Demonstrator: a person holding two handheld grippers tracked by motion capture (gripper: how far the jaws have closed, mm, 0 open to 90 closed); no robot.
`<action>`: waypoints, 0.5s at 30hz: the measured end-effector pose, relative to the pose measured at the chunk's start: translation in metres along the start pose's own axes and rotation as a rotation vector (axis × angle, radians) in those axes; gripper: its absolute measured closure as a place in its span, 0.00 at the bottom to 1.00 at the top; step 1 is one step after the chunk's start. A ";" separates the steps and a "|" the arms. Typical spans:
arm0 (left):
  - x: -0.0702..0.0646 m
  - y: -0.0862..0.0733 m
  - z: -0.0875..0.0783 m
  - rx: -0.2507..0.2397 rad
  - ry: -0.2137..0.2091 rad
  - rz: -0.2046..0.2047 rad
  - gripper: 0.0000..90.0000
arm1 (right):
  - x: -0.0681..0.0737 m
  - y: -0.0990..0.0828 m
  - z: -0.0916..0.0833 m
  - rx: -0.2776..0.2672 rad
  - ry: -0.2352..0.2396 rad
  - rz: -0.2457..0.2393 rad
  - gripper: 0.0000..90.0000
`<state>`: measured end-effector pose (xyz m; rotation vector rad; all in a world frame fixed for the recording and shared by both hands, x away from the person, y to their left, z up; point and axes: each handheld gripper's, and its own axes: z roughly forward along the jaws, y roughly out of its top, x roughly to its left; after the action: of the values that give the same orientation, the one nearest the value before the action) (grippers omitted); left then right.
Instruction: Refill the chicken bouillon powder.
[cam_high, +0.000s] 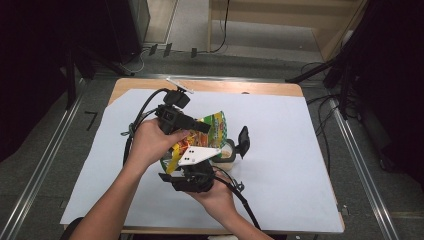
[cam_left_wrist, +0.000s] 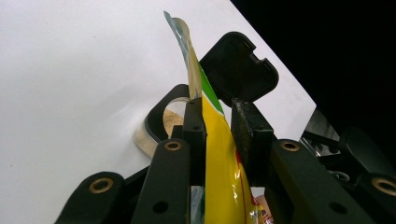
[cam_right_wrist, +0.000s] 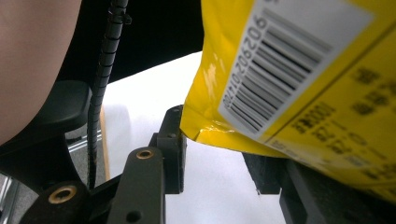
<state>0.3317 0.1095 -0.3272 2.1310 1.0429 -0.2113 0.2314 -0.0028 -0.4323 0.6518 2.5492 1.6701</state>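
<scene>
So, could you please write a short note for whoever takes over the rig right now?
Left gripper: jaws closed on the upper part of the yellow snack bag.
Right gripper: at the bag's lower corner by the barcode; whether it grips is unclear.
Things: the bag is held tilted over a small open container on the white sheet; its black flip lid stands up.
Done: container opened, some tan contents already inside.
Left: probably finish pouring, set the bag down, close the lid.
</scene>
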 end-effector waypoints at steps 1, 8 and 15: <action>0.000 0.000 0.000 0.002 0.000 0.000 0.85 | 0.000 0.000 0.000 0.000 0.000 0.000 0.71; 0.000 0.000 0.000 0.003 -0.001 -0.002 0.85 | 0.000 0.000 0.000 -0.002 -0.004 -0.007 0.71; 0.000 0.000 0.000 0.002 0.000 -0.002 0.85 | 0.000 0.000 0.000 -0.001 -0.004 -0.010 0.71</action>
<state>0.3318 0.1098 -0.3273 2.1321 1.0450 -0.2135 0.2314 -0.0026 -0.4325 0.6410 2.5441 1.6650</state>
